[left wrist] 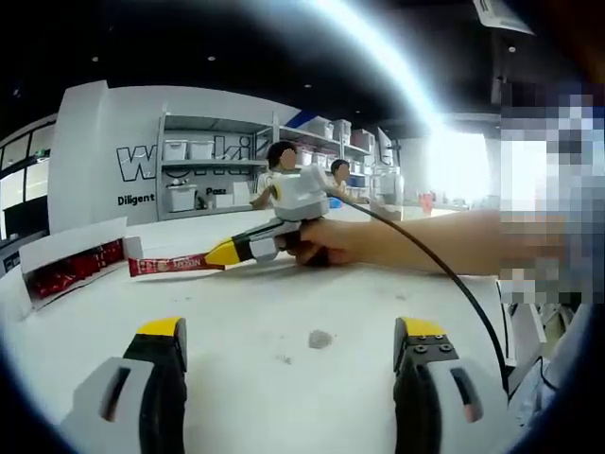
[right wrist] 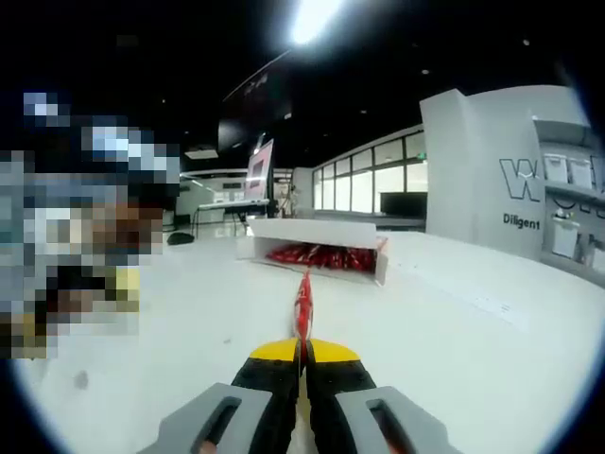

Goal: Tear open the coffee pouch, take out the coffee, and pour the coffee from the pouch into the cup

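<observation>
**Open tabletop short of the box**

I see bare white table (left wrist: 312,378) between my left gripper (left wrist: 288,340) and the white box (left wrist: 71,260) of red sachets. Right of the box, the right gripper (left wrist: 227,253), its red coffee pouch (left wrist: 175,266) and the person's hand (left wrist: 331,241) bar the way.

White worktop (left wrist: 312,312), with a small dark spot (left wrist: 320,338) near its middle. Open white box (right wrist: 321,238) of red packets resting on worktop, lid flap raised. Grey shelving unit (left wrist: 203,170) against far wall, stacked with white storage bins (left wrist: 187,149). White wall panel (right wrist: 477,165) lettered in black, partly legible "Diligent". Glazed partition (right wrist: 364,189) and bright ceiling light (right wrist: 312,17) beyond. Two seated people (left wrist: 312,175) at far end of worktop.
</observation>
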### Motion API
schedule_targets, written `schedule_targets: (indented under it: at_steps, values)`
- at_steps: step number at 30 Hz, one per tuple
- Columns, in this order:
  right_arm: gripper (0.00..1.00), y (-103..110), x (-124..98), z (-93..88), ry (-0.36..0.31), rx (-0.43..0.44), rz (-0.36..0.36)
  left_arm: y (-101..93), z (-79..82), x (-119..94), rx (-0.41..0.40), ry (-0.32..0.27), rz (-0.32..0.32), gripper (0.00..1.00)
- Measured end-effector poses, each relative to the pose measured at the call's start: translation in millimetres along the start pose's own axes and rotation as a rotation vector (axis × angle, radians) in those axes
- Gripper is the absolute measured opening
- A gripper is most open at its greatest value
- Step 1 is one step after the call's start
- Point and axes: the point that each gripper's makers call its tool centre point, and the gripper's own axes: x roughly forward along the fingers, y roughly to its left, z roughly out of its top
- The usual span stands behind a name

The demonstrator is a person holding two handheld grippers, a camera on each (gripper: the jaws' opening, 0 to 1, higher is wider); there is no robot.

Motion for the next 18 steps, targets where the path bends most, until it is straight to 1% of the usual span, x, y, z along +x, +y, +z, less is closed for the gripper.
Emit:
schedule_targets:
  at_steps: [4, 18]
  values:
    - [0.04, -0.4, -1.3, 0.2, -0.003, 0.001, -0.002, 0.3, 0.4, -0.2, 0.000, -0.002, 0.004, 0.95]
    - [0.04, 0.7, -0.6, -1.0, 0.006, -0.004, -0.003, -1.0, 0.8, -1.1, -0.001, -0.005, -0.003, 0.95]
